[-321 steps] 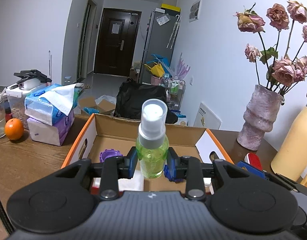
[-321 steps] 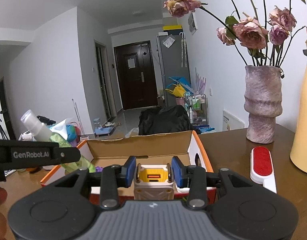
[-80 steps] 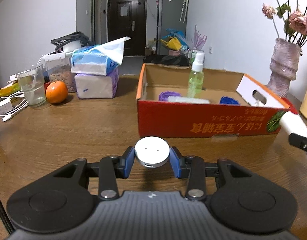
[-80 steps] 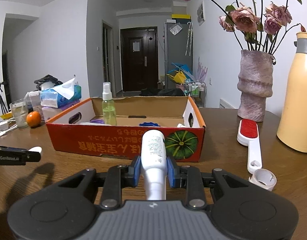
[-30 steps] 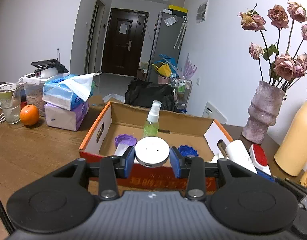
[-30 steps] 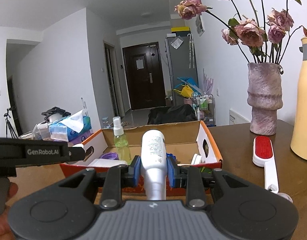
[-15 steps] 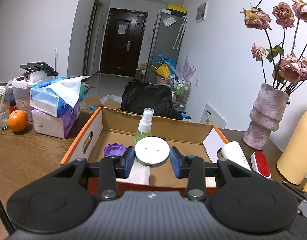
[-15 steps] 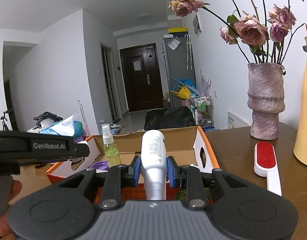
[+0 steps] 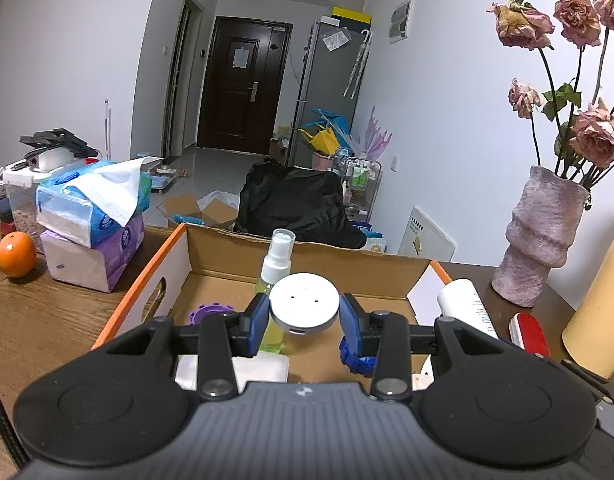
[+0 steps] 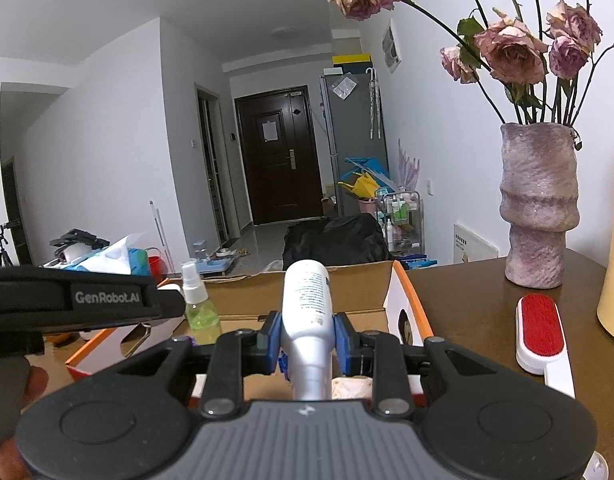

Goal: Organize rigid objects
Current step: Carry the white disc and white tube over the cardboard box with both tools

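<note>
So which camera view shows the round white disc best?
The left wrist view: the round white disc sits centred and close, clamped in the left gripper, with its whole top face visible. In the right wrist view, the left gripper's black body hides it almost completely.

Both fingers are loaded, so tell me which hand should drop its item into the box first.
Left, probably: its white puck already hangs over bare box floor, while the right's white bottle appears nearer the box's right wall.
</note>
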A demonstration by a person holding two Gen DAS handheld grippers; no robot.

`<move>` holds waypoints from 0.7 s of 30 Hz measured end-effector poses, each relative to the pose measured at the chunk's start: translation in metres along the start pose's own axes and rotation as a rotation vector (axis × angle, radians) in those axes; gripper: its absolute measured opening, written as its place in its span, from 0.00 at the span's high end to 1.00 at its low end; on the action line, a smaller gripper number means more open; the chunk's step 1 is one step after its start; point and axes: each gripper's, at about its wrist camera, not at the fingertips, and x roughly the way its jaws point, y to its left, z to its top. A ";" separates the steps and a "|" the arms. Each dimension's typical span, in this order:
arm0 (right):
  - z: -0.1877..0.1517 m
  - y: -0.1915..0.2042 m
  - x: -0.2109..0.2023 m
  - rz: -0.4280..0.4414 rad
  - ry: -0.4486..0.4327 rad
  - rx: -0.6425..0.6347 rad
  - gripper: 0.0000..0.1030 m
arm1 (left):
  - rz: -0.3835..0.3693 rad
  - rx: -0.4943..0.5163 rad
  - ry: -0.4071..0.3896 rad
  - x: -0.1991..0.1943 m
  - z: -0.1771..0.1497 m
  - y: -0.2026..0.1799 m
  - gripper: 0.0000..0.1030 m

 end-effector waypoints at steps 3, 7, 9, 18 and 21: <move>0.001 -0.001 0.007 -0.004 0.000 -0.002 0.74 | 0.002 0.005 0.003 0.007 0.001 -0.002 0.62; 0.002 -0.003 0.016 -0.010 0.002 -0.002 0.74 | 0.008 0.011 0.006 0.017 0.003 -0.002 0.62; 0.004 -0.004 0.021 -0.012 0.003 -0.002 0.74 | 0.011 0.014 0.008 0.021 0.004 -0.003 0.62; 0.008 -0.005 0.040 -0.016 0.009 -0.009 0.74 | 0.021 0.032 0.016 0.040 0.008 -0.004 0.62; 0.009 -0.006 0.047 -0.018 0.013 -0.013 0.74 | 0.025 0.040 0.018 0.046 0.008 -0.005 0.62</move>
